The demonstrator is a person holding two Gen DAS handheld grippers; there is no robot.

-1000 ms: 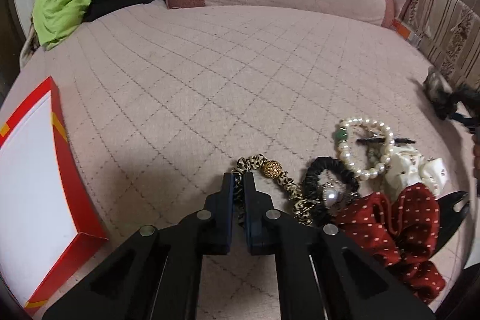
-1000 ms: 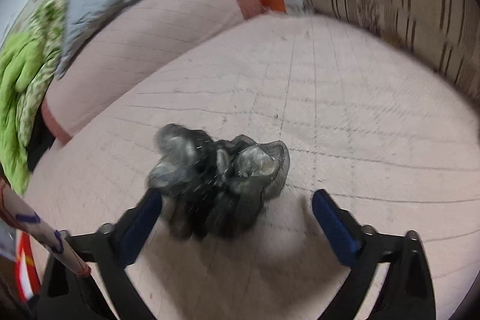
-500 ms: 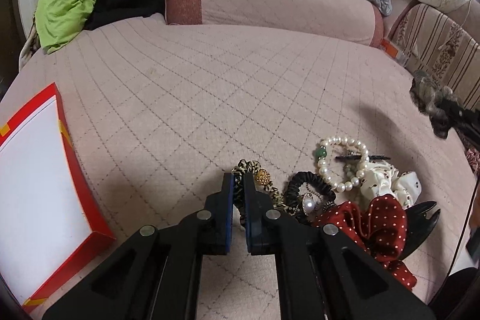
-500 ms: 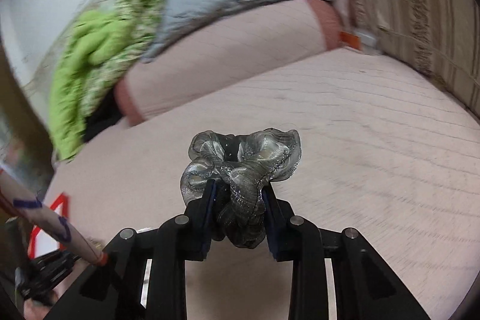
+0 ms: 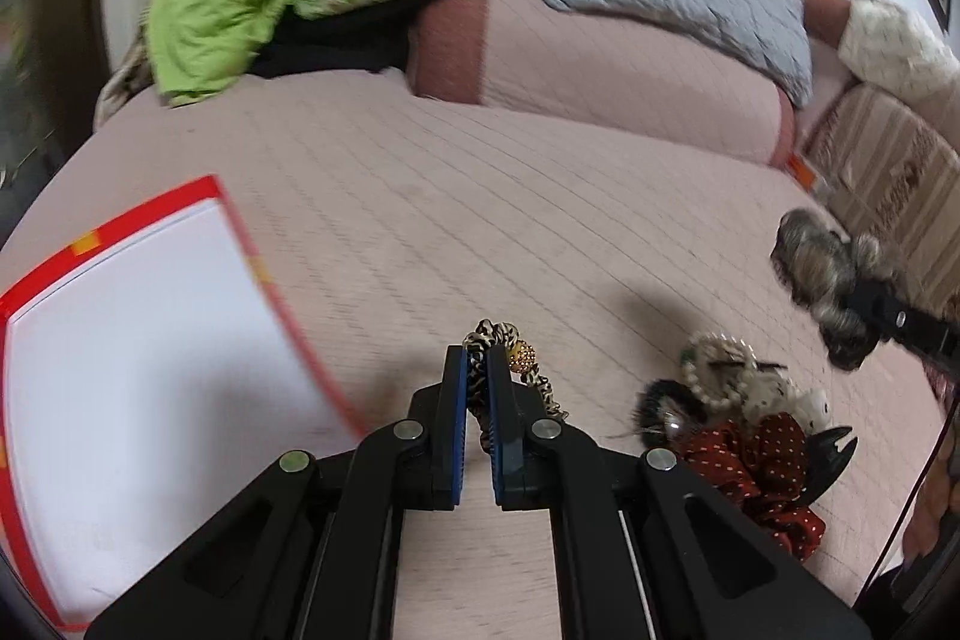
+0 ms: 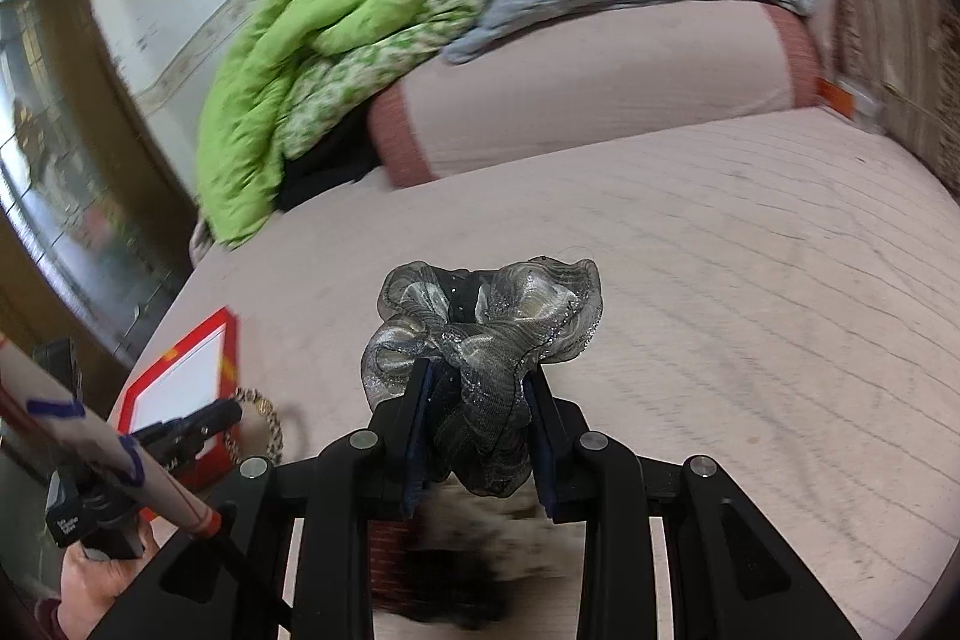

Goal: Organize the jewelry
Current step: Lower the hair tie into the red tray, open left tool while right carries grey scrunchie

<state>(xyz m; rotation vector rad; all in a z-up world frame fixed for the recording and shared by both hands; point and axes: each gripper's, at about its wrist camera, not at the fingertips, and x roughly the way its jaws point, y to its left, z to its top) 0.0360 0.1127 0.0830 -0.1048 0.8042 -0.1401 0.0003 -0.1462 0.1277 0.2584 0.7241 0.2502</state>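
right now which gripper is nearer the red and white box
Left. The left gripper, shut on the leopard hair tie, sits just beside the box. The right gripper, clamping the silver scrunchie, is farther off, over by the accessory pile.

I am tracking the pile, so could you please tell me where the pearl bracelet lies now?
In the left wrist view, the pearl bracelet lies on the bed at lower right, atop the accessory pile beside the black scrunchie and above the red dotted scrunchie.
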